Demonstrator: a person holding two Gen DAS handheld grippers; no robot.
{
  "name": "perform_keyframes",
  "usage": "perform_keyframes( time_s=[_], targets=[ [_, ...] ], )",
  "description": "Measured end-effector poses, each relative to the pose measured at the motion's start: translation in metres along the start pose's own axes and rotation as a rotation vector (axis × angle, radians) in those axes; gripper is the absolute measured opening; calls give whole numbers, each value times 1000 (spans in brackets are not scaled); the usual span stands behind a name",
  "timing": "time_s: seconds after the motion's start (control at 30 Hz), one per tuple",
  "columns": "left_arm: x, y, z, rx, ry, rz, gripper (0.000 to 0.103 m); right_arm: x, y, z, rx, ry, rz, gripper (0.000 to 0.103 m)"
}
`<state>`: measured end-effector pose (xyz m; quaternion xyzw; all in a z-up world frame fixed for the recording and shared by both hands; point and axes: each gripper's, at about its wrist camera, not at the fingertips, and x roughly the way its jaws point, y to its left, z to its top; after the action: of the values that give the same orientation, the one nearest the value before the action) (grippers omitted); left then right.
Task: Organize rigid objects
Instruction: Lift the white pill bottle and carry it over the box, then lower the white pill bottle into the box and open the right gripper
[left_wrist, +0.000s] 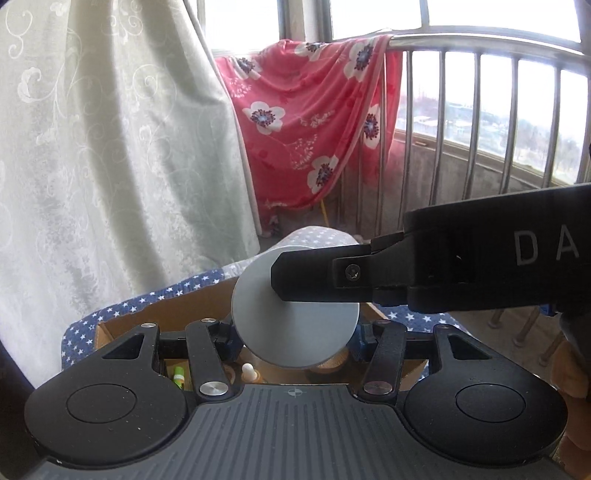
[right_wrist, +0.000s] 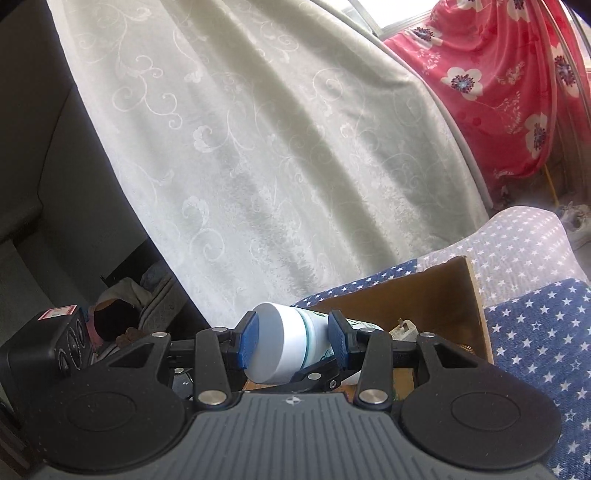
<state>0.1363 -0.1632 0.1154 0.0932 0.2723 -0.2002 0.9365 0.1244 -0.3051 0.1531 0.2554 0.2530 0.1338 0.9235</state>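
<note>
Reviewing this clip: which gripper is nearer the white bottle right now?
Neither left nor right: both hold the bottle. The left gripper clamps its round end, which faces that camera. The right gripper comes in from the side and clamps across it, above the cardboard box.

A white jar (right_wrist: 284, 343) with a pale lid and a green-printed label is lying on its side, lid end facing the right wrist camera. In the left wrist view its round flat end (left_wrist: 295, 325) is hanging above an open cardboard box (left_wrist: 122, 325) holding small items.
</note>
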Motion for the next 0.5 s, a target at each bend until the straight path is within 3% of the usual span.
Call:
perform_keyframes(
  time_s=[0.23, 0.5],
  targets=[
    [58, -3, -9, -23, 164, -15, 53, 38, -62, -6, 161, 105, 14, 45],
    [70, -8, -21, 12, 244, -11, 53, 53, -88, -20, 213, 164, 6, 45]
  ],
)
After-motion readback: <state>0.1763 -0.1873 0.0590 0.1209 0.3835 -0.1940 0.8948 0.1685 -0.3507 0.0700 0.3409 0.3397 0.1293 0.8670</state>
